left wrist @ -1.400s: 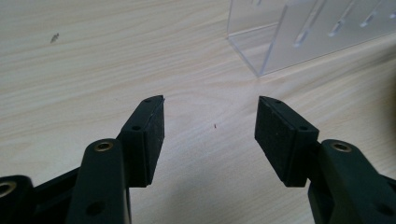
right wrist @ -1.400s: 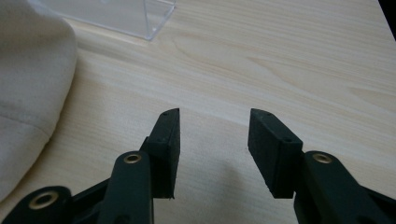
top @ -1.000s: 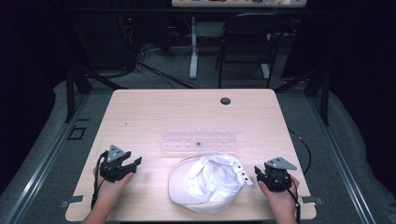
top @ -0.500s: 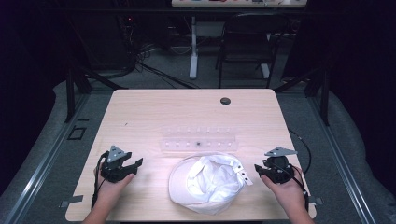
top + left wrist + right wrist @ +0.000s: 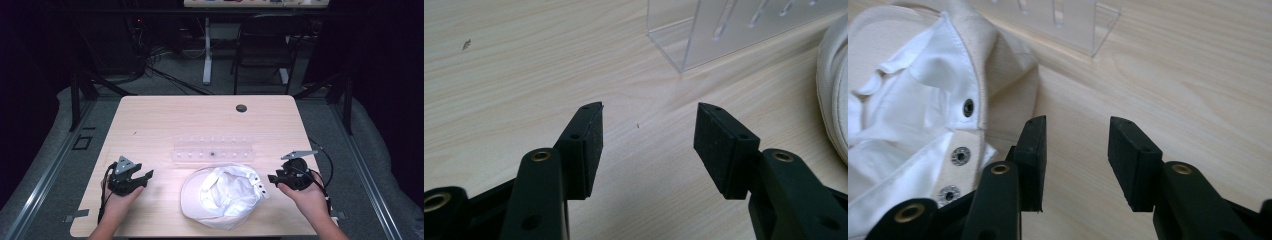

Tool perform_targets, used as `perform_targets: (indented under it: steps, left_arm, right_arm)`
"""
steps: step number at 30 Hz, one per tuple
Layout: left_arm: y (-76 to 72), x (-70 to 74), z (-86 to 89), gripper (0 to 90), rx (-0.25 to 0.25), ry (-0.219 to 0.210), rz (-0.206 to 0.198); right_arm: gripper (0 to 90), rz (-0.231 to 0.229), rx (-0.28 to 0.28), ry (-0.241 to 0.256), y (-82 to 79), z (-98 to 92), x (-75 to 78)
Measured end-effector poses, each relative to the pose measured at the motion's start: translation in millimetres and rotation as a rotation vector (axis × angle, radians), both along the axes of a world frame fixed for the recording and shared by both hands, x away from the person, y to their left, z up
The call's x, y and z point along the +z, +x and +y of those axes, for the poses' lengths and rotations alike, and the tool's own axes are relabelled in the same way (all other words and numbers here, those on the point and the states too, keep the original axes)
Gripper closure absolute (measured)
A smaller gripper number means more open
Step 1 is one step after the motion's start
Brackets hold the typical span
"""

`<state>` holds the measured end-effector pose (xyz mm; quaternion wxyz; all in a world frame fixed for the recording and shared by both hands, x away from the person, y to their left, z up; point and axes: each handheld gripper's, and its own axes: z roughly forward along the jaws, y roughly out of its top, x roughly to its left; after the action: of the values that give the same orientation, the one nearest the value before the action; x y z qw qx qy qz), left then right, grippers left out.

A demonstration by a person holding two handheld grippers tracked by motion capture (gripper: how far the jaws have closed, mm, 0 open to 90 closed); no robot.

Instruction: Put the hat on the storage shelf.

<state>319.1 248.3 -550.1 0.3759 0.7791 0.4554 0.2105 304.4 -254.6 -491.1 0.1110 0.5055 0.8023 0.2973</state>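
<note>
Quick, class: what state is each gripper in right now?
Left gripper: open, holding nothing, over bare table.
Right gripper: open, holding nothing, beside the cap.

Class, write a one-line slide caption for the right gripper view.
Open right gripper hovers over the wooden table beside an upturned white cap with snap strap, clear acrylic stand behind.

You are working under overhead light that is brightening the pale wooden worktop (image 5: 165,125) while the surrounding room is staying dark; the high view is looking soft, both tool views sharp with faint shadows.
</note>
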Motion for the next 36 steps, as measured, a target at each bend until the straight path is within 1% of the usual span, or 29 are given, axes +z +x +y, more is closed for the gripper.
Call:
perform_targets:
  steps: [1,6,8,10,12,13,14,15,20,22,24,25,27,30,36]
  left_arm:
    - [0.0,0.0,-0.1,46.0,0.0,-0.001,0.0]
    - [0.3,0.1,0.2,46.3,0.0,0.002,0.004]
    - [0.5,-0.4,0.1,46.5,0.003,-0.001,0.009]
    - [0.6,-0.6,0.3,46.6,0.003,0.002,0.012]
    - [0.6,-0.7,0.4,46.6,0.004,0.003,0.011]
    - [0.5,-0.7,0.5,46.6,0.005,0.003,0.01]
    - [0.6,-0.7,0.6,46.6,0.004,0.004,0.011]
    - [0.6,-0.9,0.6,46.6,0.003,0.004,0.01]
    - [0.5,-0.6,0.1,46.6,0.001,0.009,0.011]
    - [0.5,-0.6,0.0,46.7,-0.002,0.014,0.01]
    - [0.4,-0.6,-0.2,46.7,-0.002,0.014,0.012]
    - [0.6,-0.8,-0.2,46.7,-0.006,0.019,0.012]
    - [0.7,-1.1,-0.2,46.7,-0.005,0.019,0.011]
    - [0.9,-1.4,-0.3,46.7,-0.002,0.019,0.012]
    - [0.9,-1.5,-0.7,46.7,-0.005,0.025,0.013]
  right_arm:
    - [60.1,0.017,0.005,0.008,0.9,-0.1,1.2]
    - [58.8,0.072,0.01,0.032,5.2,1.0,4.5]
    - [58.6,0.085,0.009,0.044,6.4,2.2,6.0]
    - [58.6,0.09,0.02,0.033,6.8,4.9,8.5]
    - [58.6,0.105,0.03,0.037,6.8,6.5,10.8]
    - [58.6,0.111,0.036,0.049,6.7,7.7,11.7]
    - [58.4,0.125,0.044,0.052,6.6,8.4,13.5]
    - [58.0,0.126,0.045,0.071,6.3,9.9,14.1]
    - [56.4,0.181,0.056,0.135,6.4,12.7,18.4]
    - [56.4,0.2,0.052,0.153,7.7,13.6,16.6]
    - [56.4,0.208,0.05,0.155,8.2,13.9,15.7]
    - [56.4,0.235,0.053,0.167,9.9,14.4,11.4]
    - [56.4,0.246,0.059,0.177,10.9,15.1,8.1]
    - [55.9,0.266,0.063,0.215,11.9,16.5,4.5]
    - [55.3,0.332,0.054,0.27,15.2,19.1,-4.9]
